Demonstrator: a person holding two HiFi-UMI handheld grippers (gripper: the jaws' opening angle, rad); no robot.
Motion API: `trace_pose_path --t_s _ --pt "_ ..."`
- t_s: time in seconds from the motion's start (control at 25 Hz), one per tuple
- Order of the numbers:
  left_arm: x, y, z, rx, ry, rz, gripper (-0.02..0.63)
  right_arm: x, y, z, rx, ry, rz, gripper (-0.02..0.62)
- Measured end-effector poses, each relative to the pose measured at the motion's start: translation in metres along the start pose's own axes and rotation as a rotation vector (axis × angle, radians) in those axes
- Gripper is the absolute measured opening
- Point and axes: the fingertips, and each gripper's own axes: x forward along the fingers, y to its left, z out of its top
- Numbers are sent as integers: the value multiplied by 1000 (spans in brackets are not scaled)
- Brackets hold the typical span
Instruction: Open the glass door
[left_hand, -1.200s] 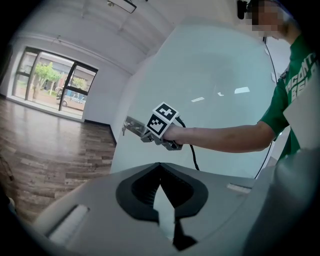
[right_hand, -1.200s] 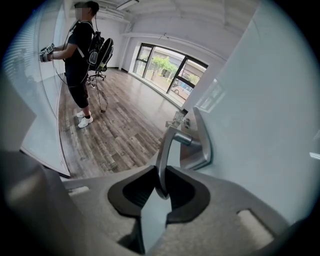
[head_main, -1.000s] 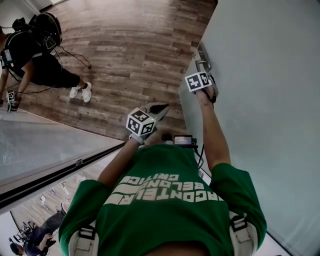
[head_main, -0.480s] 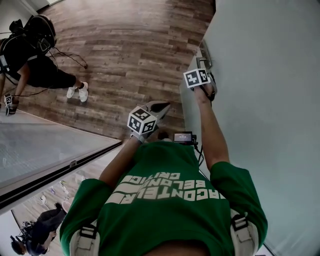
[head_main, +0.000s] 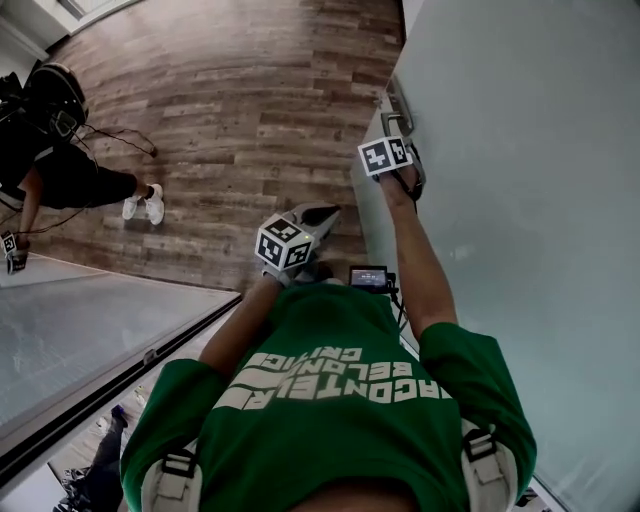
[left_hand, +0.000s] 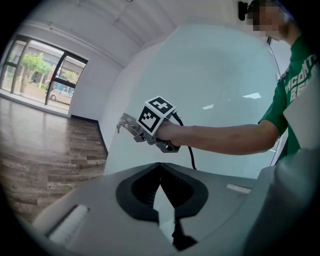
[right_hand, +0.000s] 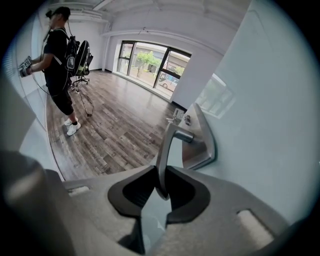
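So the grabbing part looks done here. The lever handle (right_hand: 163, 155) is clamped between the jaws of the right gripper (right_hand: 160, 175), with the pads snug on both sides of the bar close to its free end, so the actual swinging of the door is judged to be the step in hand. The left gripper (left_hand: 160, 167) isn't involved: it's held near the body, left of the door, jaws pinched together with nothing in them. The glass door (head_main: 520, 200) is found along the right side of the scene, a tall frosted panel with its free edge at the left. Wooden floor (head_main: 230, 120) can be seen past that edge, so it's probably off its frame already, though how far can't be told. The handle is mounted on a metal backplate (right_hand: 202, 145) right by that edge. Its long axis is run from the spindle at the plate back toward the gripper, free end pointed near and downward. Whether it's fully pressed can't be made out. Next move, as a guess: the grip has to be held firm and the lever down while the panel is swung along its arc, with the wrist allowed to follow so the bar isn't twisted out of the pads. A second person (head_main: 60, 150) is seen far left, well apart.
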Motion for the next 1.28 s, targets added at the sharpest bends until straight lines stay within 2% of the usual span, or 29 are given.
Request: trace_pose_path --t_s 0.36,0.56,1.28 --pt "62 30 43 41 18 -109 15 25 -25 -6 -18 43 -24 61" --pt "65 31 59 47 35 -140 15 18 -24 -11 -20 62 -40 63" --pt "95 45 74 63 95 -209 15 41 -74 -29 24 133 -89 43"
